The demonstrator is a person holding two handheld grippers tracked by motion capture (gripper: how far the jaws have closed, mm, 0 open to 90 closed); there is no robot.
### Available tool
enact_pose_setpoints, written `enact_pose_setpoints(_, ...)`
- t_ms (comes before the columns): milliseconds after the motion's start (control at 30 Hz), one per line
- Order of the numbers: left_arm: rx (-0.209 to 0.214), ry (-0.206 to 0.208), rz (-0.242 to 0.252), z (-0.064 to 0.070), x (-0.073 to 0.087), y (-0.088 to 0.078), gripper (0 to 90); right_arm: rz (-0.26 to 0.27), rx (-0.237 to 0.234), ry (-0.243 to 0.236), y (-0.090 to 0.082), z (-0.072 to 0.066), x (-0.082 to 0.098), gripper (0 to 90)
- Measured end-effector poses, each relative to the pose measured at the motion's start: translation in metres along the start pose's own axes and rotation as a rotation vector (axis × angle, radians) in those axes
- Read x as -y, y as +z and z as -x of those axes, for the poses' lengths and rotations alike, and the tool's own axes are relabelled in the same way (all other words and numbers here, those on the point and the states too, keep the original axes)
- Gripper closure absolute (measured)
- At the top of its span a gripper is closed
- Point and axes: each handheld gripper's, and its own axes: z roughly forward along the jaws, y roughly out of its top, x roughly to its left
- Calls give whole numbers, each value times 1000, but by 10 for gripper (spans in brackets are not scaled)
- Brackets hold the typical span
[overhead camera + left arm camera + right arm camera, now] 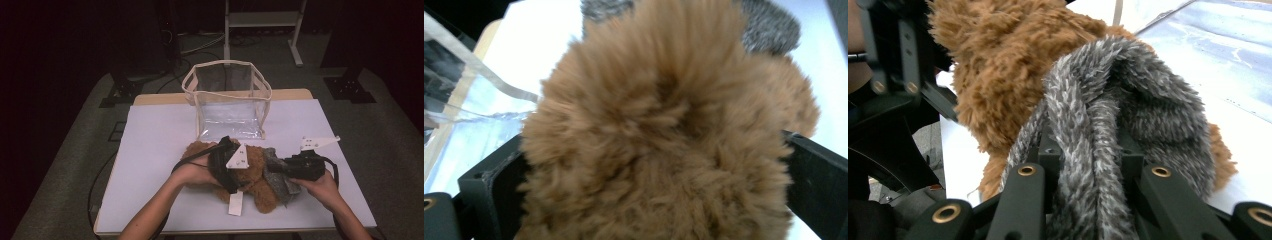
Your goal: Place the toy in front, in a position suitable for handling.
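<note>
- High view: the brown plush toy (252, 175) lies on the white counter (150, 150), between the two hand-held grippers. The left hand-held gripper (225, 165) comes across the toy's left half from the person's left hand (195, 172), and its black frame lies right over the fur. The right hand-held gripper (292, 170) meets the toy's grey furry part (277, 175) from the other side. Beyond both grippers, further from the person, stands an open clear bag (227, 100) with cream trim. A white tag (235, 204) hangs from the toy on the near side of the left gripper.
- Left gripper view: brown fur bulges up between the two black jaws, which stand wide apart with the plush packed between them and pressing on both inner faces. I judge this gripper clamped on the toy's body. The clear bag sits off to this gripper's left, and the grey part peeks out beyond the fur.
- Right gripper view: the grey furry part (1128, 115) runs straight down into the jaws, and the linkage is drawn in close around it, so this gripper reads as pinched on that grey piece. The brown body sits ahead and to its left.
- Handling, as a judgement: the toy looks light, soft and floppy. It should squash under the jaws, not slip, and sag wherever unsupported. The bulky body is the surest hold; the thin grey piece may stretch or pull free.
</note>
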Motion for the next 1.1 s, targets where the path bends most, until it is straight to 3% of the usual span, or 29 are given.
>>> enact_pose_setpoints(33, 0, 8, -7, 0, 0, 2, 17, -3, 0, 2, 2, 0, 0, 721)
enact_pose_setpoints(100, -25, 9, -9, -1, 1, 1, 162, -13, 8, 2, 4, 1, -1, 722)
enact_pose_setpoints(167, -32, -8, 18, -3, 1, -4, 292, -2, 15, 10, 3, 4, -2, 722)
enact_pose_setpoints(267, -21, -46, 73, -9, 2, -15, 361, 50, 22, 6, -6, 5, -8, 723)
enact_pose_setpoints(367, -18, -71, 106, -11, 1, -22, 378, 132, 10, 0, -17, 2, -22, 725)
enact_pose_setpoints(467, -29, -107, 152, -13, -2, -27, 383, 149, 6, -25, -15, -5, -33, 725)
enact_pose_setpoints(567, -50, -144, 164, -16, 1, -33, 391, 162, 13, -19, -12, -6, -35, 726)
enact_pose_setpoints(667, -71, -153, 164, -18, 3, -39, 393, 141, 21, -12, -6, -6, -28, 726)
enact_pose_setpoints(833, -72, -171, 154, -19, 6, -44, 395, 52, 8, 27, 9, 0, -7, 725)
enact_pose_setpoints(933, -61, -158, 134, -17, 6, -41, 395, 42, 10, 35, 11, 2, -5, 725)
enact_pose_setpoints(1100, -61, -175, 156, -17, 5, -40, 402, 78, 27, 17, 4, 2, -17, 725)
